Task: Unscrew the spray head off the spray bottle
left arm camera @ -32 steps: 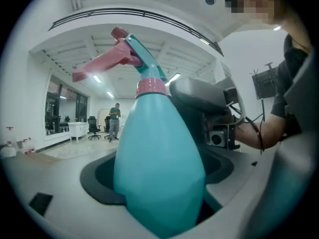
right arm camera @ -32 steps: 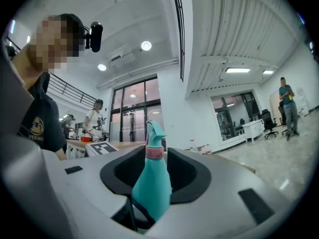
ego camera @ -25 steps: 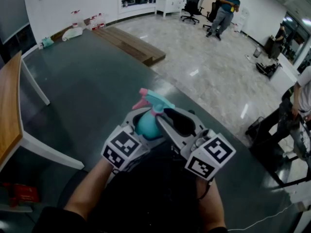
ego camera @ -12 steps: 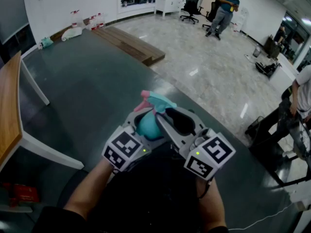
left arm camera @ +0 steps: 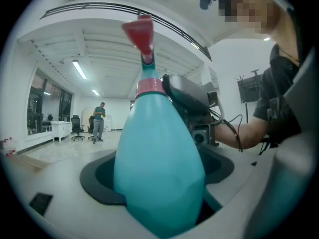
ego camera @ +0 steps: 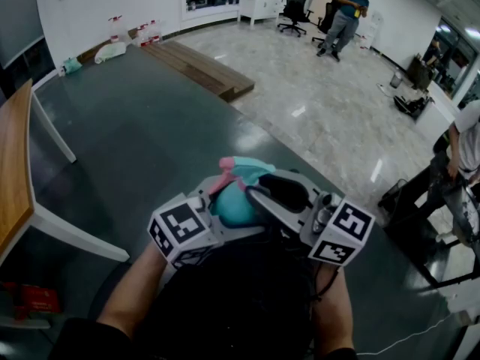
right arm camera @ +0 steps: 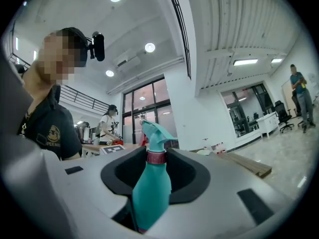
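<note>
A teal spray bottle (ego camera: 234,207) with a pink collar and a teal-and-pink spray head (ego camera: 244,168) is held up over the dark table between both grippers. My left gripper (ego camera: 216,195) is shut on the bottle's fat body (left arm camera: 159,173), which fills the gap between its jaws, with the collar (left arm camera: 149,87) and red trigger (left arm camera: 140,31) above. My right gripper (ego camera: 260,191) comes in from the right. Its jaws have just been closing, and the dark pads now press on the pink collar (right arm camera: 156,157) just below the spray head (right arm camera: 154,133).
The dark grey table (ego camera: 135,148) lies under the grippers, its edge running off to the right. A wooden table (ego camera: 15,171) stands at the left and wooden boards (ego camera: 199,66) lie on the floor beyond. One person (ego camera: 346,17) stands far back, another (ego camera: 461,163) at the right.
The two marker cubes have swung apart, the left one leftward and the right one rightward. The bottle has sunk a little and its spray head has turned.
</note>
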Action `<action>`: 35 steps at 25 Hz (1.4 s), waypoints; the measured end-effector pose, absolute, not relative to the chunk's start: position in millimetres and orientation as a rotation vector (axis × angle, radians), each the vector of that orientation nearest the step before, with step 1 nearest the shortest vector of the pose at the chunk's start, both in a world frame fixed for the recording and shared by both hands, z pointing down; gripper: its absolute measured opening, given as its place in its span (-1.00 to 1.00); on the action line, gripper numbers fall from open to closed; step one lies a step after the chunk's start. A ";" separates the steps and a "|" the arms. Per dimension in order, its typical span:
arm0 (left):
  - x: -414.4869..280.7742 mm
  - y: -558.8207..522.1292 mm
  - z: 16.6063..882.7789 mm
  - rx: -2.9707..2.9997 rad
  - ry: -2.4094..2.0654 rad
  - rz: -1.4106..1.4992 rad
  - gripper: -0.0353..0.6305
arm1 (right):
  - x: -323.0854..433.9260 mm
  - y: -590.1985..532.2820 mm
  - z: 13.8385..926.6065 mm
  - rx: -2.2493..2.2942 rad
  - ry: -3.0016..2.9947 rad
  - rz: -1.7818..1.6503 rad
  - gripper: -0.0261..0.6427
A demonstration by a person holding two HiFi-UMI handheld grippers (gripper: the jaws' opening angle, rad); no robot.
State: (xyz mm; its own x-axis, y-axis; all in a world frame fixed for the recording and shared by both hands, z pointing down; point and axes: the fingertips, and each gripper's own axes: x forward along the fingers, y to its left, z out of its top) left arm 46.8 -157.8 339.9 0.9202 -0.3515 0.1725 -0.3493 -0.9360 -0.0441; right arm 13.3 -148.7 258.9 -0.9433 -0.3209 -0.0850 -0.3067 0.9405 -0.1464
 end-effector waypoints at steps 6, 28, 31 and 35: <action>52.9 -140.1 334.3 -3.109 0.394 -0.225 0.39 | 17.7 -137.2 254.9 -0.282 2.961 -0.222 -0.51; 36.3 -192.9 340.8 -2.922 0.999 -0.324 0.39 | 8.2 -164.6 260.8 -1.005 2.919 -0.056 -0.51; 39.0 -187.9 339.1 -2.952 0.926 -0.307 0.39 | 9.7 -162.6 260.0 -0.916 2.943 -0.064 -0.52; 42.7 -173.6 337.3 -3.017 0.744 -0.278 0.39 | 10.8 -154.6 258.9 -0.720 2.979 -0.054 -0.52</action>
